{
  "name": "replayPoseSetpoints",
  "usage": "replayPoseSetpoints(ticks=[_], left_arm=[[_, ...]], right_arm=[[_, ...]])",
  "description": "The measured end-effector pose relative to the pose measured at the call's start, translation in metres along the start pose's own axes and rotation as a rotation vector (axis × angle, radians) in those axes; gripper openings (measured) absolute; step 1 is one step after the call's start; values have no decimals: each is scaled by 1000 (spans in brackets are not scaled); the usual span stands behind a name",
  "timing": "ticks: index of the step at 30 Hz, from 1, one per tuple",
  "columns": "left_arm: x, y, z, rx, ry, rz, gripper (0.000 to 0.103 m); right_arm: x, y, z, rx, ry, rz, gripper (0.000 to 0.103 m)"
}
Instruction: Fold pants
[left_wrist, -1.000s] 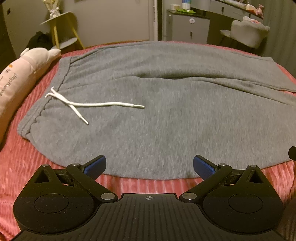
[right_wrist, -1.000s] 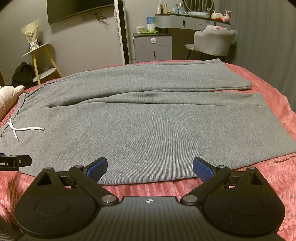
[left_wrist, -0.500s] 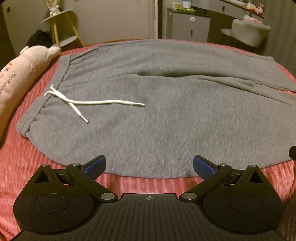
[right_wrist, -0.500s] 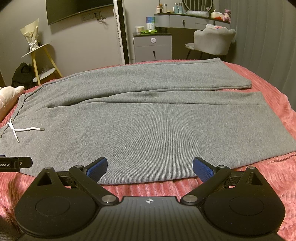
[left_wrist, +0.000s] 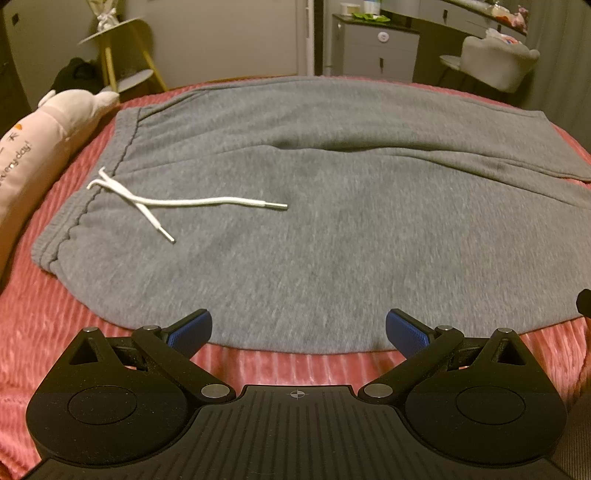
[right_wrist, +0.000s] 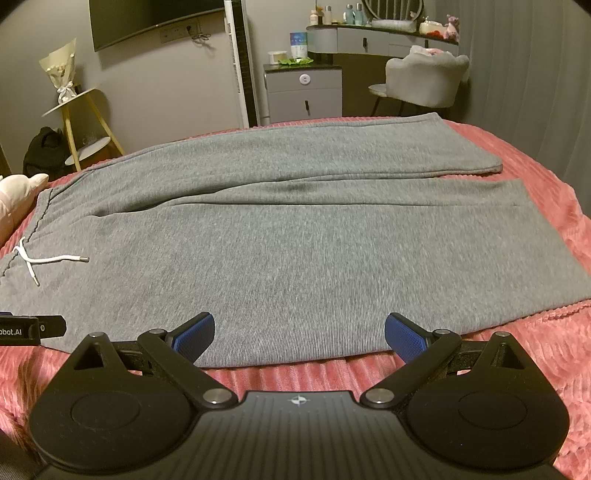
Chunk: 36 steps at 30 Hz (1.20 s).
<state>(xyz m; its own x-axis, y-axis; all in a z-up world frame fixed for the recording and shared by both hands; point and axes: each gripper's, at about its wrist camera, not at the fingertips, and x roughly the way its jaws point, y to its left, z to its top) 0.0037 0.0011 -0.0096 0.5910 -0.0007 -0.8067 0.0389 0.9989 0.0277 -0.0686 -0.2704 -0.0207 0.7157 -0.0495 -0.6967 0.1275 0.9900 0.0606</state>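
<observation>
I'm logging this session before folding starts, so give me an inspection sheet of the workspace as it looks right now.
Surface: pink ribbed bedspread, covers the bed.
Job's things: grey sweatpants spread flat, unfolded, waistband to the left, legs to the right; white drawstring loose on top.
Clutter: pale pink plush pillow with lettering beside the waistband.
Claws: left claw open, empty, at the pants' near edge; right claw open, empty, at the same edge.
Cables: nothing seen on the bed.
Surroundings: grey nightstand, grey upholstered chair, yellow-legged side table, wall-mounted dark screen.
</observation>
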Motion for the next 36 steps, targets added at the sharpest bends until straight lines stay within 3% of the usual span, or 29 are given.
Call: replayPoseSetpoints(ticks=[36], left_arm=[[1,-1,0,1,9,-4,103]], right_arm=[[2,-4,1,21,7,11,99]])
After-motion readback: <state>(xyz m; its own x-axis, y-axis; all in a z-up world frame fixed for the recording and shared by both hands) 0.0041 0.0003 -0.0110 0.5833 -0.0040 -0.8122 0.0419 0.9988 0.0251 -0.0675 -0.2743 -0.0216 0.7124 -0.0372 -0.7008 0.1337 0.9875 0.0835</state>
